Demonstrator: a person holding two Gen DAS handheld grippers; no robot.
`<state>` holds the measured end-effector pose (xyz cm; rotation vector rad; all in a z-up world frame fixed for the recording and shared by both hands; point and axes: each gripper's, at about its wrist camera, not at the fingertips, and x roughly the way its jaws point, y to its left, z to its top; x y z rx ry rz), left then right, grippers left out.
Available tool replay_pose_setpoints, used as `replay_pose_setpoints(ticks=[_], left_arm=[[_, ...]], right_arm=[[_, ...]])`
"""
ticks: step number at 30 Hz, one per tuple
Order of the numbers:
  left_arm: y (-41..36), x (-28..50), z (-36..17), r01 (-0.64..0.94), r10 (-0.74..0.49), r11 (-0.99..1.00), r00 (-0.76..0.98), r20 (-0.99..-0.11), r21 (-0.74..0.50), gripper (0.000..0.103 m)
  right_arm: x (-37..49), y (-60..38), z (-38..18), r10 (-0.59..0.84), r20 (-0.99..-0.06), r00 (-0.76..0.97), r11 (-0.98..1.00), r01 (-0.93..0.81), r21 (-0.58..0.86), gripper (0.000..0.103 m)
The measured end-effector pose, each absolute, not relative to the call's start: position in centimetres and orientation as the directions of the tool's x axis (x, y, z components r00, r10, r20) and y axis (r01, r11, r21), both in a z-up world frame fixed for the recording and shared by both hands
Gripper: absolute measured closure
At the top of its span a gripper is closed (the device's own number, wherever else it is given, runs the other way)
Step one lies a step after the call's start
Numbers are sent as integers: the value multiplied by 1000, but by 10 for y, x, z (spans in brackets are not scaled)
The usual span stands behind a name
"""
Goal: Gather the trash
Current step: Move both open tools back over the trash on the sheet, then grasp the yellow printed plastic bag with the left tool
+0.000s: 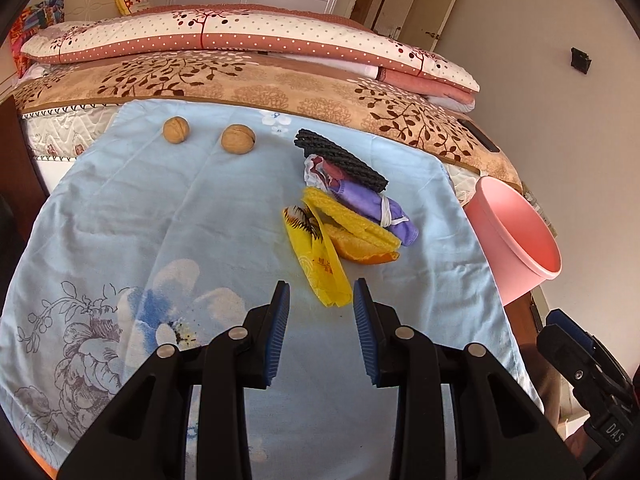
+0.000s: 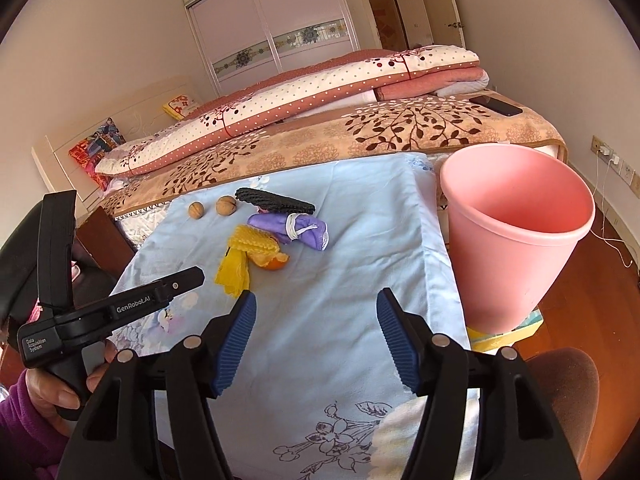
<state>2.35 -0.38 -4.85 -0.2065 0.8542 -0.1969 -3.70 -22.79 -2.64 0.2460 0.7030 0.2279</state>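
Note:
Trash lies on a light blue floral cloth (image 1: pixel 180 220): a yellow plastic bag (image 1: pixel 316 264), an orange peel (image 1: pixel 360 250), a yellow ridged piece (image 1: pixel 348 216), a purple bundle (image 1: pixel 372 208), a black ridged strip (image 1: pixel 340 158) and two walnuts (image 1: pixel 176 130) (image 1: pixel 238 139). My left gripper (image 1: pixel 320 292) is open just short of the yellow bag, whose near end shows between the fingertips. My right gripper (image 2: pixel 317 296) is open wide and empty over bare cloth (image 2: pixel 340 240). The pink bin (image 2: pixel 516 232) stands to its right, off the cloth's right edge.
Behind the cloth is a bed with a folded dotted quilt (image 2: pixel 300 92) and a dark phone (image 2: pixel 496 106). A hand in a purple sleeve (image 2: pixel 60 392) holds the left gripper's handle. A wall socket with a cable (image 2: pixel 604 152) is beyond the bin.

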Motion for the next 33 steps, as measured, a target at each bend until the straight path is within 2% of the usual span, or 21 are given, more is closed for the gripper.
replay_pose_setpoints(ticks=[4,13,22,23,25,33], left_arm=[[-12,32,-56,94,-247,966,627,-739,-243,70],[-20,60,-72,66,-225,970,595,-772,-232,70],[-9,72,-84,15,-255,954,570,-781,-300,70],[-7,71,-84,12,-254,953,573,-779,-302,74],[-5,70,-84,15,-261,951,575,-776,-308,87],[14,59,-76,-19,-213,959,610,-763,-283,90]], right_arm=[[-32,-231,-32,286,-622,729,947,-115,301,35],[-20,-227,-43,358,-642,678,926,-171,336,35],[-20,-212,-40,416,-621,665,908,-259,330,35],[-20,-210,-39,417,-621,664,907,-264,327,35],[-19,-208,-39,429,-621,656,902,-275,332,35],[-8,-195,-37,430,-639,637,903,-312,296,35]])
